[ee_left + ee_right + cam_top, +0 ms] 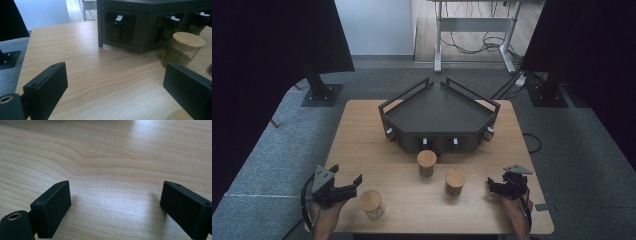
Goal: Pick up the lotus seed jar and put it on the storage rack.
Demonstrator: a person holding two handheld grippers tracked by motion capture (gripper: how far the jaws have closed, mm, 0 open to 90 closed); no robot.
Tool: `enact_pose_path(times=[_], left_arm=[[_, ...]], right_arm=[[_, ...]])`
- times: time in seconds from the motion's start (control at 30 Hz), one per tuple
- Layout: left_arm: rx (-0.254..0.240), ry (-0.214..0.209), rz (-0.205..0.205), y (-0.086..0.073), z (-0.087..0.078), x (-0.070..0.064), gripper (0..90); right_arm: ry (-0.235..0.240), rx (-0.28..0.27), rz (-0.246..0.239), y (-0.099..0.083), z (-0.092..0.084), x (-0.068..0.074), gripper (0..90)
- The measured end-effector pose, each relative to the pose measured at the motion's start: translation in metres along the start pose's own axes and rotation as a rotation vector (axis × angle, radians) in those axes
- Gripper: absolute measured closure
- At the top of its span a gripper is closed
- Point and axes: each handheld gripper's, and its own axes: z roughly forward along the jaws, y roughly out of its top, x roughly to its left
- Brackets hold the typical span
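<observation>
Glass jar with the round bamboo lid [372, 204], the nearest of three alike, stands upright on the pale wooden worktop [362, 140] just beside the left gripper [354, 183], whose jaws are spread and hold nothing. Two more lidded jars stand farther in, one [426, 163] before the dark angular tray unit [439, 117], one [455, 181] toward the right gripper [490, 185], its jaws likewise released over bare wood. The left gripper view reveals green grains inside a jar [183, 50] and white latches [118, 18] on the unit's front, which the high view renders only as pale specks.
</observation>
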Motion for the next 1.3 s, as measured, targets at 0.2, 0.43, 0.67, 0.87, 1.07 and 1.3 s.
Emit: enact_pose_path(times=[0.2, 0.43, 0.67, 0.87, 1.07, 1.3], left_arm=[[-0.009, -0.009, -0.002, -0.001, -0.006, -0.004, 5.4], [-0.016, -0.019, 0.000, -0.002, -0.012, -0.008, 5.5], [-0.019, -0.026, 0.003, -0.004, -0.017, -0.013, 5.8], [-0.027, -0.032, 0.006, -0.005, -0.021, -0.017, 5.9], [-0.034, -0.039, 0.002, -0.007, -0.025, -0.020, 5.9], [-0.039, -0.054, -0.003, -0.011, -0.028, -0.024, 5.9]], right_arm=[[0.000, 0.000, 0.000, 0.000, 0.000, 0.000, 9.0], [0.000, 0.000, 0.000, 0.000, 0.000, 0.000, 9.0], [0.000, 0.000, 0.000, 0.000, 0.000, 0.000, 9.0], [0.000, 0.000, 0.000, 0.000, 0.000, 0.000, 9.0], [0.000, 0.000, 0.000, 0.000, 0.000, 0.000, 9.0], [0.000, 0.000, 0.000, 0.000, 0.000, 0.000, 9.0]])
